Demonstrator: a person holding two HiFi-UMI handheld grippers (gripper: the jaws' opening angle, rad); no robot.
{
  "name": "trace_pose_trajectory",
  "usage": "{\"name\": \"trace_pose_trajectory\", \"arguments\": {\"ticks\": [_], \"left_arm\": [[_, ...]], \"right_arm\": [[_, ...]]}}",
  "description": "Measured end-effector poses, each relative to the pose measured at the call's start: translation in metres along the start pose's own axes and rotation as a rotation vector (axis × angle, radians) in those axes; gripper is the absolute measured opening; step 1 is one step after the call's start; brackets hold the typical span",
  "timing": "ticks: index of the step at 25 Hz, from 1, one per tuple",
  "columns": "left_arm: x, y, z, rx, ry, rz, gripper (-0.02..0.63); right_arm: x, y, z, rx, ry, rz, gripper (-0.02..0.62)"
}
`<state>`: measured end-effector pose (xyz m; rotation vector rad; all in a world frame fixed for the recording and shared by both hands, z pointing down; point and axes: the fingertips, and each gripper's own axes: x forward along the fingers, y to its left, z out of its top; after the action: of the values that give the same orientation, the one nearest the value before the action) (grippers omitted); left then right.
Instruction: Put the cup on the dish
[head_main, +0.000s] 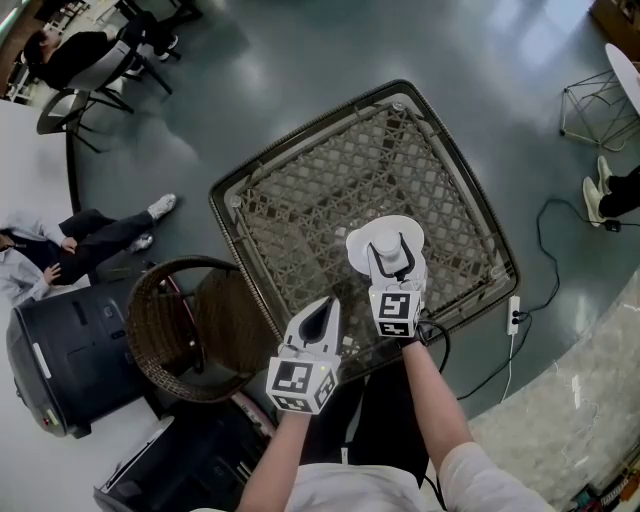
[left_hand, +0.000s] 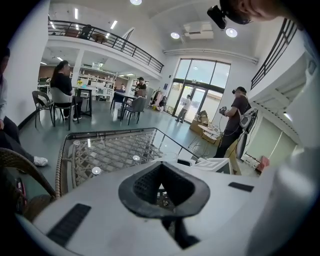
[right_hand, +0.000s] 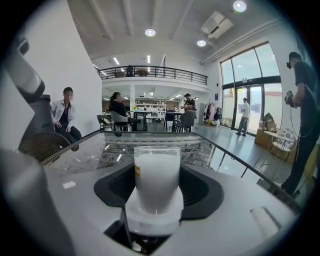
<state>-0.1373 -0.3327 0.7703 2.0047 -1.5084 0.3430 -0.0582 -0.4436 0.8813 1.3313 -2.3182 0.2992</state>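
A frosted white cup (right_hand: 157, 177) stands upright on a round white dish (right_hand: 154, 216) on the glass table. In the head view the dish (head_main: 360, 240) lies near the table's near right part, with the cup (head_main: 389, 254) on it. My right gripper (head_main: 386, 242) reaches over the dish, and its black pads (right_hand: 200, 192) close on the cup's two sides. My left gripper (head_main: 320, 318) hovers over the table's near edge, left of the dish, jaws shut with nothing between them; through them I see only the table (left_hand: 110, 150).
The square glass table (head_main: 300, 190) has a wicker lattice under it. A round wicker chair (head_main: 185, 330) stands at its near left corner, a black bin (head_main: 70, 355) beyond. A person (head_main: 60, 250) sits at the left. A cable and power strip (head_main: 515, 315) lie at the right.
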Motion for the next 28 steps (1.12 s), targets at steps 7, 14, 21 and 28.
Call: {"name": "trace_pose_trajectory", "arguments": {"ticks": [7,14,21,28], "left_arm": [[0.002,-0.006,-0.005,-0.002,0.001,-0.010,0.003],[-0.005,-0.011,-0.009,-0.017,0.017,-0.007,0.003],[-0.008,-0.016,0.027,-0.013,-0.030,-0.017,0.003],[-0.051,-0.040,0.095,0.041,-0.153,-0.058,0.003]], "right_arm": [[-0.007,-0.003,-0.012,-0.013,0.060,-0.032,0.258],[-0.001,0.000,-0.020,0.005,0.157,-0.029,0.259],[-0.031,-0.001,-0.012,0.101,0.173,0.077,0.410],[-0.132,-0.001,0.090,0.181,0.055,0.042,0.319]]}}
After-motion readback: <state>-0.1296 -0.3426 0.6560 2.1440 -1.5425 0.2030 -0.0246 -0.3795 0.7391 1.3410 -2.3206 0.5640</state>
